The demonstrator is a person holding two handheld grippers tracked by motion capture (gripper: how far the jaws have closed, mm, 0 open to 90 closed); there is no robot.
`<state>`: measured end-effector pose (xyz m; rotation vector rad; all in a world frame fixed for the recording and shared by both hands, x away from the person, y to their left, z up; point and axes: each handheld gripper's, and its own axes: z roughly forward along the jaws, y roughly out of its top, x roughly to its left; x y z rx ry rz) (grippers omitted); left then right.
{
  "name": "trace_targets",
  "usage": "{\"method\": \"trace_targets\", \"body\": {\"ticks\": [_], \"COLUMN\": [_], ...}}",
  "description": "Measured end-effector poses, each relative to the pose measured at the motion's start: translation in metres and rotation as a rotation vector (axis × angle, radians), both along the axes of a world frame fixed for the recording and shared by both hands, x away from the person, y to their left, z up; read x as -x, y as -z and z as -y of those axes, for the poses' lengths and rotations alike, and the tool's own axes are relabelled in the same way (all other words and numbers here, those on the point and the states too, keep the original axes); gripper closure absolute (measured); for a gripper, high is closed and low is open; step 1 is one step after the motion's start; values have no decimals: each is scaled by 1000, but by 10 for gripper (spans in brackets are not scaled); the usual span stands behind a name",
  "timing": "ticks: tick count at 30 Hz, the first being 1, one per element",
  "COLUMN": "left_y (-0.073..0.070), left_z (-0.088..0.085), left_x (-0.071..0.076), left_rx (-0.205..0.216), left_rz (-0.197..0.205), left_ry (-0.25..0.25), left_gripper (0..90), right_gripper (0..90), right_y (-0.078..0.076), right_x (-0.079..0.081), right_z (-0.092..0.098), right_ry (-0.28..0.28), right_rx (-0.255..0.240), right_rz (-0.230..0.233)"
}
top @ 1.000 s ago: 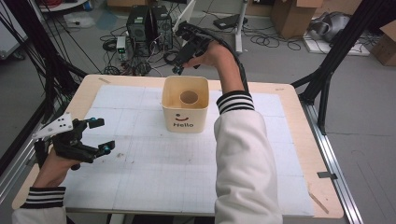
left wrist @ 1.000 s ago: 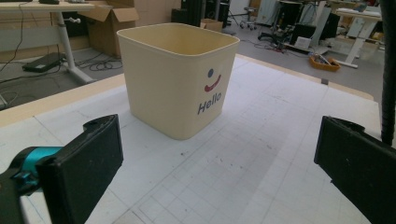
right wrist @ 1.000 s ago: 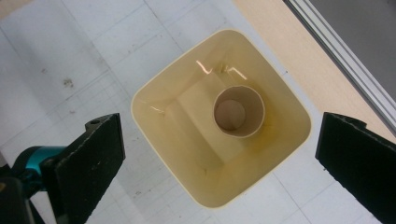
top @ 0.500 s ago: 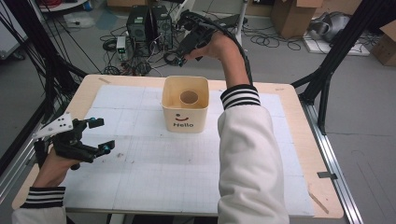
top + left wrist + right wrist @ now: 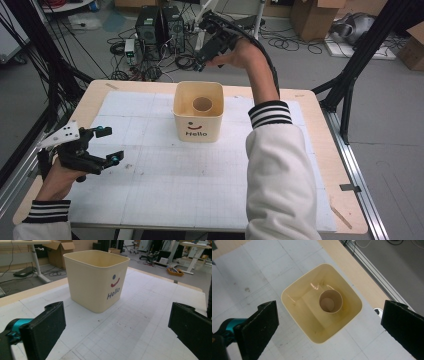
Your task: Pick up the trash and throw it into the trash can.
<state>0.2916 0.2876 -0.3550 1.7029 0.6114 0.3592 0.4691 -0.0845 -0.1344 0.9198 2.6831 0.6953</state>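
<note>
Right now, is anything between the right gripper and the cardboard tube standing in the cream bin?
Nothing visible. The right gripper hangs open above the bin, looking straight down at the tube, which stands upright inside, open end up. Only the bin's walls surround it.

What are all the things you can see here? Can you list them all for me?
bin: one, cream, smiley face and "Hello" on its front, middle of the mat
tube: one, tan cardboard, upright inside the bin
mat: one, white with grid lines, covering the table
table: one, light wood
cardboard boxes: several, brown, on the floor beyond the table
left gripper: one, black, open, low over the mat's left side
right gripper: one, black, open, raised above the bin's far side
</note>
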Motion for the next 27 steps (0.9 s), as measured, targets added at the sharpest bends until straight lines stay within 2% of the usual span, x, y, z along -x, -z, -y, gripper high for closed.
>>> {"method": "trace_targets", "body": {"ticks": [6, 10, 13, 18, 19, 21, 23, 27], "left_y": [-1, -1, -1, -1, -1, -1, -1, -1], "left_z": [-4, -3, -3, -3, -3, -3, -3, -2], "left_x": [1, 1, 1, 2, 2, 2, 2, 3], "left_rx": [5, 13, 4, 0, -1, -1, -3, -1], "left_rz": [1, 1, 0, 1, 1, -2, -3, -4], "left_ry": [-12, -10, -10, -13, -16, -19, -19, -14], "left_gripper": [17, 17, 17, 17, 17, 17, 17, 17], "right_gripper": [2, 2, 2, 2, 2, 2, 2, 2], "right_y": [-2, 1, 8, 18, 20, 26, 32, 46], "right_x": [19, 35, 45, 63, 67, 74, 81, 95], "right_z": [20, 32, 40, 58, 61, 70, 78, 97], "right_ry": [-2, -26, -30, -32, -38, -49, -38, -28], "right_rx": [-42, -81, -93, -137, -147, -176, -177, -213], "right_rz": [29, 53, 70, 106, 124, 129, 144, 168]}}
